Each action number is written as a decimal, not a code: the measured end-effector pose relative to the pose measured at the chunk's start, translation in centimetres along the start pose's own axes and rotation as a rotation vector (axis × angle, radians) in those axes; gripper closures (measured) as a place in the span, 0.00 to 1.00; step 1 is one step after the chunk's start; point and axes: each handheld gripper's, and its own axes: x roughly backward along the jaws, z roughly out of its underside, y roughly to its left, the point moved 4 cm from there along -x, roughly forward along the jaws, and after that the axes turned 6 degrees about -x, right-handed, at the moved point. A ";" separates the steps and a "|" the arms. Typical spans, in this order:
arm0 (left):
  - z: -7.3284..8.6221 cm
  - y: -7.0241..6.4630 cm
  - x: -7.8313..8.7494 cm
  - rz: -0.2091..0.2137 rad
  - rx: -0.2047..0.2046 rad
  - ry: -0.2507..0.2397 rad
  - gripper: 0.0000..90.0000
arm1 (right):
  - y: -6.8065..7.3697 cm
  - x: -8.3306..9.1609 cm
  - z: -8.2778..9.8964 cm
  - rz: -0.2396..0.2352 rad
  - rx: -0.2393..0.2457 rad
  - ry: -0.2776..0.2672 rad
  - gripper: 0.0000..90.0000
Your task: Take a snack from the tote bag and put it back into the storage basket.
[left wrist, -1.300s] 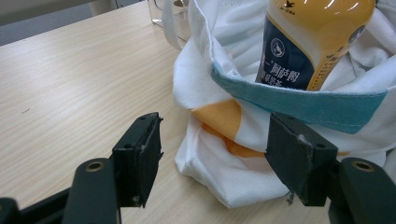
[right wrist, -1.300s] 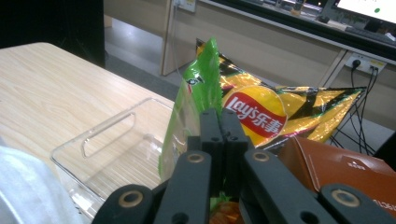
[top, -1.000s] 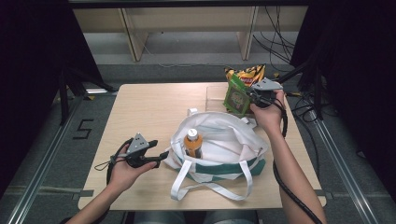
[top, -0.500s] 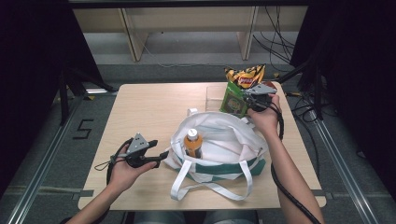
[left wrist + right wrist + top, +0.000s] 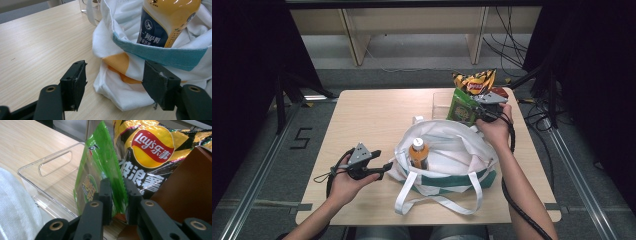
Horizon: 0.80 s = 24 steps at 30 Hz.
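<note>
Right tongs (image 5: 117, 192) just easing around green packet (image 5: 105, 170), left tongs (image 5: 113, 85) wide apart, empty.

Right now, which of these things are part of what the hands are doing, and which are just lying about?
In use:
- green snack packet, between the right gripper jaws, which have just been opening
- white cloth tote bag, left gripper open at its edge
- orange drink bottle inside it

Lying about:
- yellow-and-black Lay's crisp bag
- clear plastic bin

The right tool (image 5: 117, 195) has set the green packet (image 5: 105, 172) upright in the clear box (image 5: 47, 170), its jaws just opening.
</note>
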 end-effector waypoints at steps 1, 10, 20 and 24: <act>0.0 0.0 0.0 0.001 -0.007 -0.002 0.39 | 0.0 0.0 0.0 -0.001 0.003 0.000 0.87; 0.0 -0.1 0.0 0.002 -0.005 -0.001 0.39 | 0.4 0.7 0.0 0.008 -0.002 0.007 0.76; -0.1 0.0 0.1 0.004 -0.001 -0.004 0.39 | 0.5 0.3 0.3 -0.014 -0.044 0.025 0.74; 0.0 0.0 0.1 0.001 -0.002 -0.001 0.39 | 0.3 0.2 0.5 -0.004 -0.035 0.028 0.74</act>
